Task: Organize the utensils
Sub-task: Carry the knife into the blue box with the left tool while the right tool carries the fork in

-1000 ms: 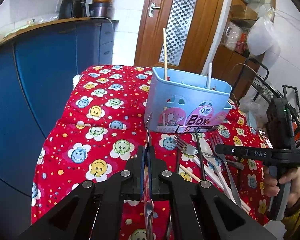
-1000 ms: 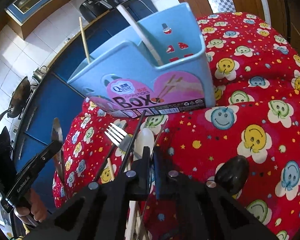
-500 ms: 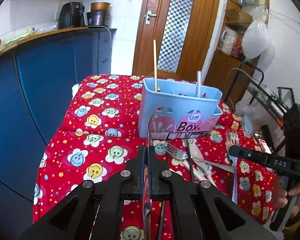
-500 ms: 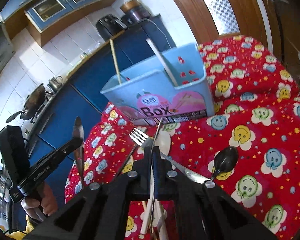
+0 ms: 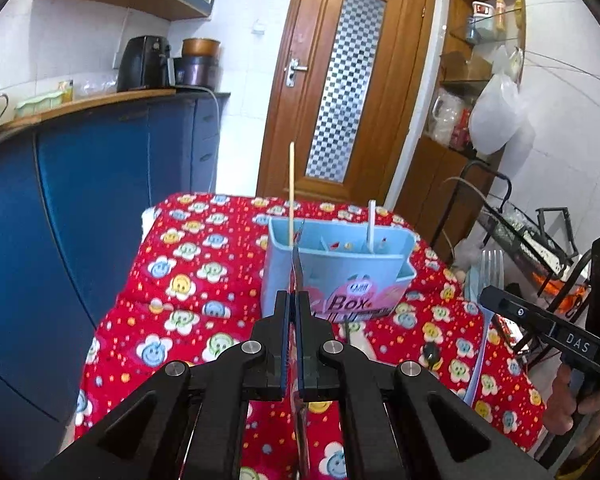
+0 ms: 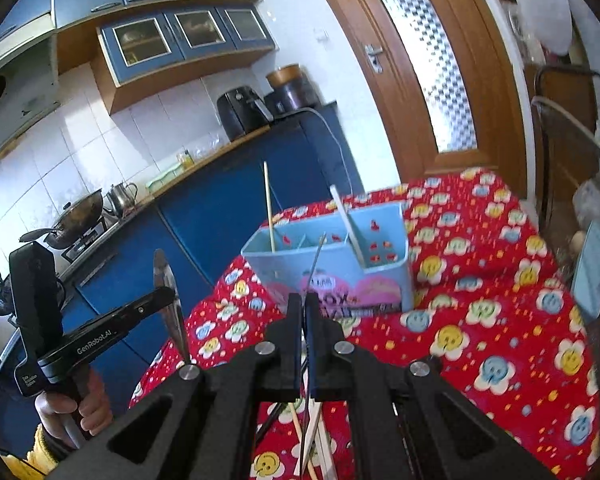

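Upright on the red smiley-flower tablecloth (image 5: 188, 280) stood the pale blue utensil box (image 5: 336, 276), a divided plastic caddy with a pink label reading "Box" on its front. A wooden chopstick (image 5: 291, 196) rose from its left compartment and a white utensil handle (image 5: 371, 224) leaned in a right one. The left gripper (image 5: 294, 320) was clamped tight on a table knife (image 5: 297, 268), blade edge-on and pointing toward the box. The right gripper (image 6: 303, 316) was pinched shut on a thin metal fork (image 5: 492, 272), its tines raised beside the box's right end. Loose chopsticks (image 6: 308, 440) lay on the cloth beneath the right gripper. Beyond the table ran blue kitchen cabinets (image 5: 100, 184) with a black air fryer (image 5: 146, 62) on the counter, and a wooden door (image 5: 344, 80) with a chequered glass panel
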Demonstrator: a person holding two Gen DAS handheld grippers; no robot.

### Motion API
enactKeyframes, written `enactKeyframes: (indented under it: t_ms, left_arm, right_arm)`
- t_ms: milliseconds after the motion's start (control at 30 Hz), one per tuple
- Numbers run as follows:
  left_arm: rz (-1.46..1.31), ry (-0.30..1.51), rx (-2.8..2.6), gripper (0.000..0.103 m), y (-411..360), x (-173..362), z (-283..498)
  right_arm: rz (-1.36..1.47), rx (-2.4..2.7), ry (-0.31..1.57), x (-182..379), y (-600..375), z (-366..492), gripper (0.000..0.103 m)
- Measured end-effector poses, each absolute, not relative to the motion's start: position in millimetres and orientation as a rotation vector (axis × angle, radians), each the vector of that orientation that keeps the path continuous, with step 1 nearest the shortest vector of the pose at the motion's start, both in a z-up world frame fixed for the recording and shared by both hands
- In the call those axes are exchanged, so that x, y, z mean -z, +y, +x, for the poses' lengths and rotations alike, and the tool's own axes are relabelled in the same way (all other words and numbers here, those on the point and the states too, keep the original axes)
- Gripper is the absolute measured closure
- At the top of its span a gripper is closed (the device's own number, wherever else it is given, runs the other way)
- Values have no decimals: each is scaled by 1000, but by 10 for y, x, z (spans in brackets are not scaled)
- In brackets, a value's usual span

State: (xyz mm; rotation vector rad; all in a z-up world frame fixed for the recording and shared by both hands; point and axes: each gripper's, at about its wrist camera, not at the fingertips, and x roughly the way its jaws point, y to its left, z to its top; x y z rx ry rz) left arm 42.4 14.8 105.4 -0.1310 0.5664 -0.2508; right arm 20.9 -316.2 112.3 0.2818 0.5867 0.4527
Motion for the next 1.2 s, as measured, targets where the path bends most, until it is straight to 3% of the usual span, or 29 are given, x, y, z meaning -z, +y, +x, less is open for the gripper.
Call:
enactKeyframes:
  t_ms: [800, 1200]
  left_arm:
    - [-90, 326, 219, 101, -116, -1980, 1173]
    - [-60, 264, 180, 101, -230, -1839, 1641]
  right_arm:
    - [250, -435, 452, -1544, -3205, 768, 100]
    - [134, -345, 375, -1617, -3093, 1324, 100]
